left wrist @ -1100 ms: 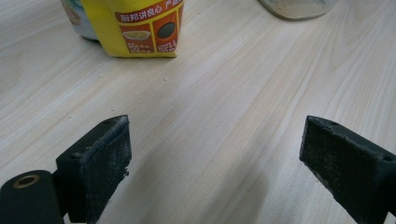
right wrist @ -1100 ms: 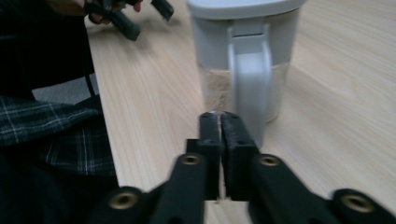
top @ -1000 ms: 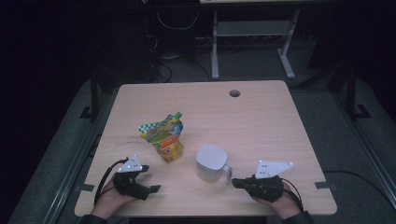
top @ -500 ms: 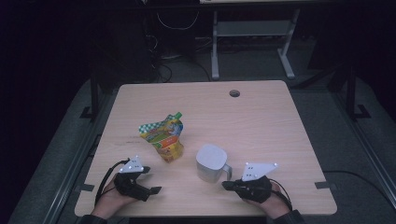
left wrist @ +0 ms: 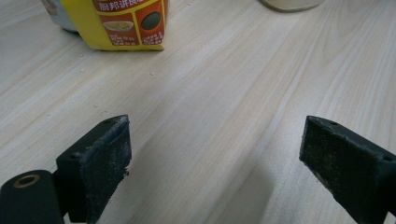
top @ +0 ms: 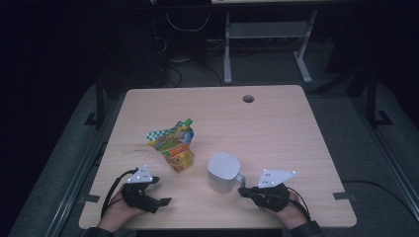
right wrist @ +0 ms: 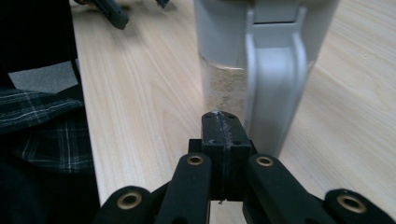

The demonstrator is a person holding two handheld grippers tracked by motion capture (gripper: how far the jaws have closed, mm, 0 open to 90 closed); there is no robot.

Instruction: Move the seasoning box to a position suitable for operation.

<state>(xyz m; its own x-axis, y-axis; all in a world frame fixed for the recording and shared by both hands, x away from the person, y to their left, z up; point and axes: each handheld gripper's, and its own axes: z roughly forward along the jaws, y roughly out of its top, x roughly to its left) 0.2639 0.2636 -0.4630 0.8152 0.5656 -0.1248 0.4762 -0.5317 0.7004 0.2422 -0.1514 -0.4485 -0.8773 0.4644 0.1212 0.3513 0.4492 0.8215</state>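
My high camera sat above the near edge of the table [top: 276,123], looking forward and down, far enough back to take in the whole top and the dark floor beyond. The left gripper camera rode low, almost skimming the wood, facing the foot of the yellow pouch [left wrist: 122,25] — the same pouch [top: 174,145] I saw mid-table from above. The right gripper camera sat just as low and very close to the grey mug [right wrist: 268,56], facing its handle — the mug [top: 223,172] showed from overhead too.

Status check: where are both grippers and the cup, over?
Left gripper open, idle near the snack pouch. Right gripper shut, empty, tips at the cup's handle. White cup upright. Nothing in the way.
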